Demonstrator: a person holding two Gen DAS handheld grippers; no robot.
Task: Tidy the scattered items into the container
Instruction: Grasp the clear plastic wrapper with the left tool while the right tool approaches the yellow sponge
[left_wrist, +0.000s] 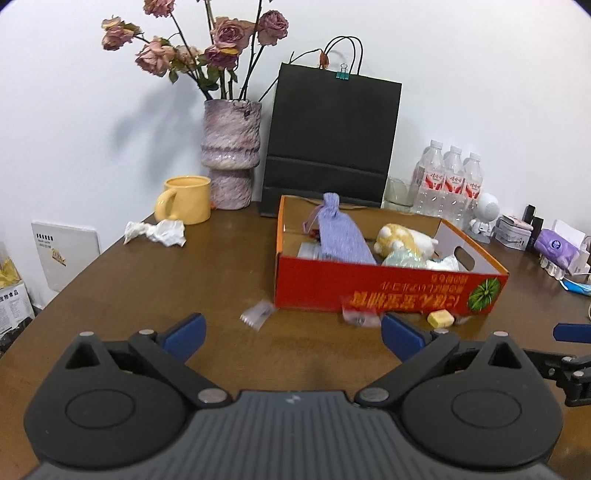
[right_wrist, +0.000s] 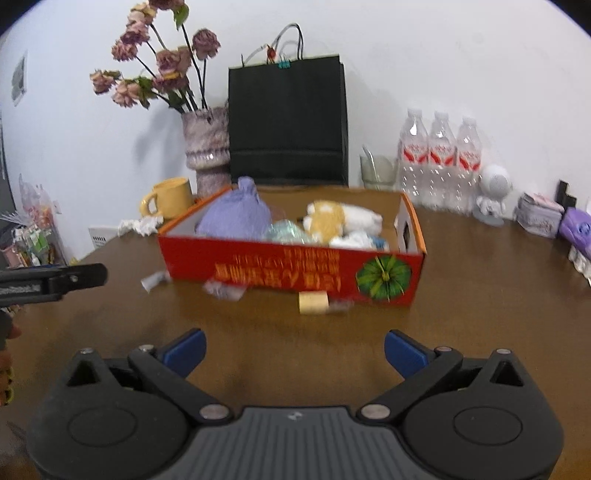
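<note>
Both hand-held grippers, left (left_wrist: 291, 332) and right (right_wrist: 293, 349), hovered wide open, empty; flat wrappers (left_wrist: 257, 314) beside the red box (left_wrist: 369, 284) could slip any pinch.

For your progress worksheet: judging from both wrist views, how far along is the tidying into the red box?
Done: the purple pouch and plush toy lie inside the red box. In hand: nothing; the left gripper and right gripper are open. Left: the yellow block, two small wrappers and crumpled paper on the table.
</note>
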